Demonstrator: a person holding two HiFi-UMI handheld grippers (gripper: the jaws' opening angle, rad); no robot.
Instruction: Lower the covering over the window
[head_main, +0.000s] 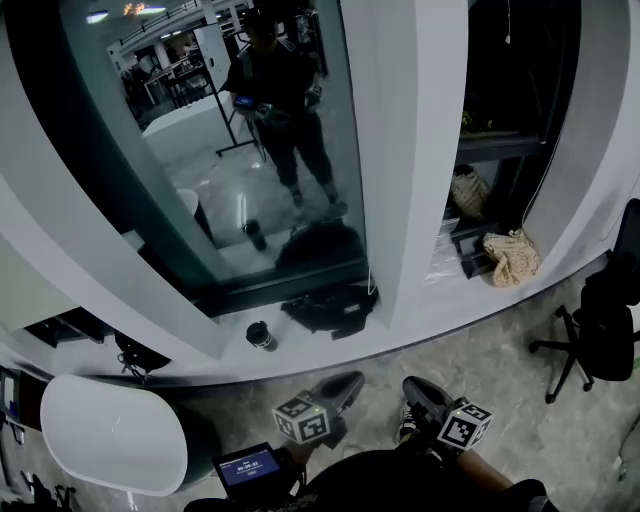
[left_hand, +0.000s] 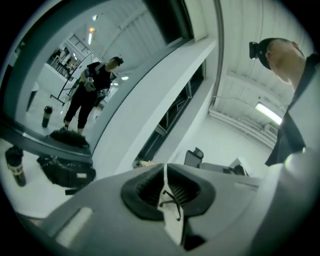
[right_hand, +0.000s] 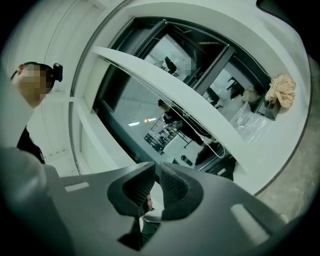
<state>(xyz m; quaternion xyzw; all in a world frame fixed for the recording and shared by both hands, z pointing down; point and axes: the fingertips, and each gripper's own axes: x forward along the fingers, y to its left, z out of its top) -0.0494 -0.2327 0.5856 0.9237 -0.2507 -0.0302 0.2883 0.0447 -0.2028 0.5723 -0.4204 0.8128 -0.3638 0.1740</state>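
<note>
Glass fills the space ahead of both pairs of fingers: the tall dark window pane (head_main: 250, 150) stands beyond them, uncovered over all that shows, and mirrors you holding both tools up. The covering itself cannot be made out in any view. Your left gripper (left_hand: 165, 169) points level toward the window, its fingers (left_hand: 145, 192) pressed together with nothing between them. Your right gripper (right_hand: 156, 172) points level too; its fingers (right_hand: 177, 190) stand slightly spread, with only a narrow, empty gap between them. Beyond the left fingers and off to their left, a soft black bag (left_hand: 67, 172) lies on the white window sill (head_main: 300, 350), and a dark cylindrical cup (left_hand: 15, 167) stands further left, apart from the bag. Beyond the right fingers a thin white cord (right_hand: 212, 146) hangs along the broad white pillar (right_hand: 165, 85). A crumpled beige cloth (right_hand: 281, 90) lies on the sill well to their right.
</note>
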